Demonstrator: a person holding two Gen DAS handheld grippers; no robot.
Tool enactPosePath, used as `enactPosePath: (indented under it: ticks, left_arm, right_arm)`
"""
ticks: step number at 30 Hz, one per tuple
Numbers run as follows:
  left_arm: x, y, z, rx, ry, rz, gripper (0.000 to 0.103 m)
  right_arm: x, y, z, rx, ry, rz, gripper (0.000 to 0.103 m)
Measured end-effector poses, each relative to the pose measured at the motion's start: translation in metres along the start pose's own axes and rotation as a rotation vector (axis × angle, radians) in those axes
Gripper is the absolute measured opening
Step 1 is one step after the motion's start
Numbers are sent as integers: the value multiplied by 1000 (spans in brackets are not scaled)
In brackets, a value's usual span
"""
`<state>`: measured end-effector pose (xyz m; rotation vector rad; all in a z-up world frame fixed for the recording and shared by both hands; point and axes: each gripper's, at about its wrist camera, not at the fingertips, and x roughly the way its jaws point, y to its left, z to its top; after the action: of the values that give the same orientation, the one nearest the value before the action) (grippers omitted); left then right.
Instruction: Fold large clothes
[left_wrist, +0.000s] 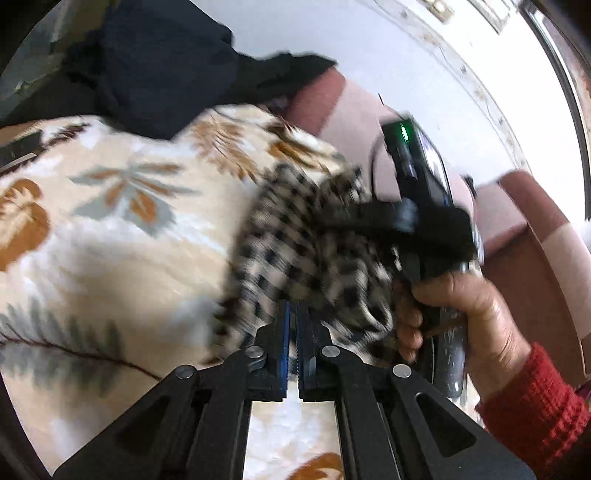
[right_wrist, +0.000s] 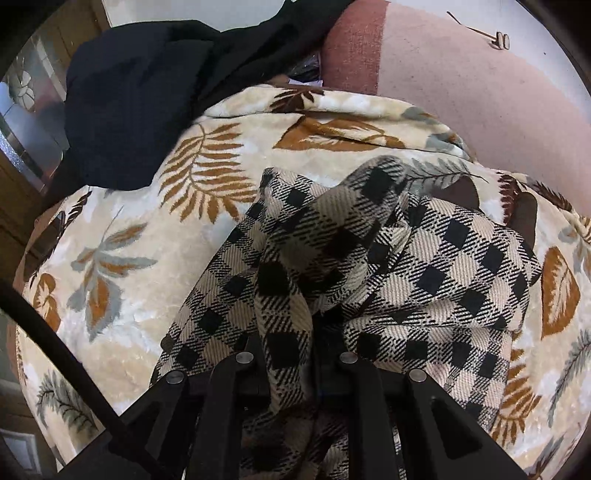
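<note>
Left wrist view: we are seeing the left gripper (left_wrist: 293, 325) with jaws pressed nearly together, a thin gap between and nothing clearly in it, nosing the checked shirt (left_wrist: 303, 236) bunched on the leaf blanket (left_wrist: 122, 229), while the right hand (left_wrist: 465, 317) is gripping its handle just beside, likely gathering an edge. Right wrist view: the right gripper (right_wrist: 295, 354) is pinching a shirt fold draped over its jaws, probably lifting it; a dark garment (right_wrist: 140, 107) is lying behind, against a pink sofa (right_wrist: 480, 88).
</note>
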<state>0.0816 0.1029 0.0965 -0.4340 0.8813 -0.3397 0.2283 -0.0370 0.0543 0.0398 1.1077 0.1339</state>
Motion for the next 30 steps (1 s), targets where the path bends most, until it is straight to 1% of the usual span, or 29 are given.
enactPosePath:
  ticks: [1, 3, 6, 10, 12, 13, 14, 15, 16, 19, 21, 23, 26, 28, 30]
  left_arm:
    - [-6, 6, 4, -11, -27, 19, 2]
    - [-10, 14, 10, -35, -46, 33, 2]
    - [-12, 23, 16, -88, -47, 20, 2]
    - [-13, 24, 21, -91, -63, 45, 2]
    - [-11, 25, 22, -91, -66, 57, 2]
    - [-8, 26, 22, -95, -62, 58, 2]
    - [-7, 28, 23, -100, -57, 61, 2]
    - [-4, 30, 24, -108, -51, 66, 2]
    - [-2, 34, 24, -120, -42, 70, 2]
    - [2, 41, 25, -155, -22, 73, 2]
    - [2, 44, 25, -165, -21, 76, 2]
    - [1, 44, 25, -166, -25, 78, 2]
    - [-1, 42, 25, -158, -32, 74, 2]
    - [0, 38, 24, -145, -33, 72, 2]
    - [3, 34, 22, -131, -35, 55, 2]
  right_arm:
    - [1, 0, 1, 6, 0, 5, 17]
    - [1, 0, 3, 15, 0, 15, 17]
    - [-1, 4, 6, 15, 6, 36, 17]
    - [-1, 19, 12, -34, 15, 38, 17]
    - [3, 25, 14, -55, 23, 61, 28]
    - [2, 28, 15, -57, 31, 98, 45]
    - [-2, 30, 16, -62, 25, 136, 49]
    - [-12, 33, 17, -76, 6, 174, 49]
    - [-22, 34, 18, -86, -15, 194, 49]
    - [-61, 27, 15, -93, -90, 230, 49]
    - [-75, 16, 4, -79, -98, 193, 50]
    - [-76, 6, -11, -63, -70, 182, 48]
    - [-70, -2, -36, -26, -39, 209, 48]
    - [-63, -1, -44, -20, -43, 171, 49]
    - [-52, 3, -45, -14, -40, 132, 49]
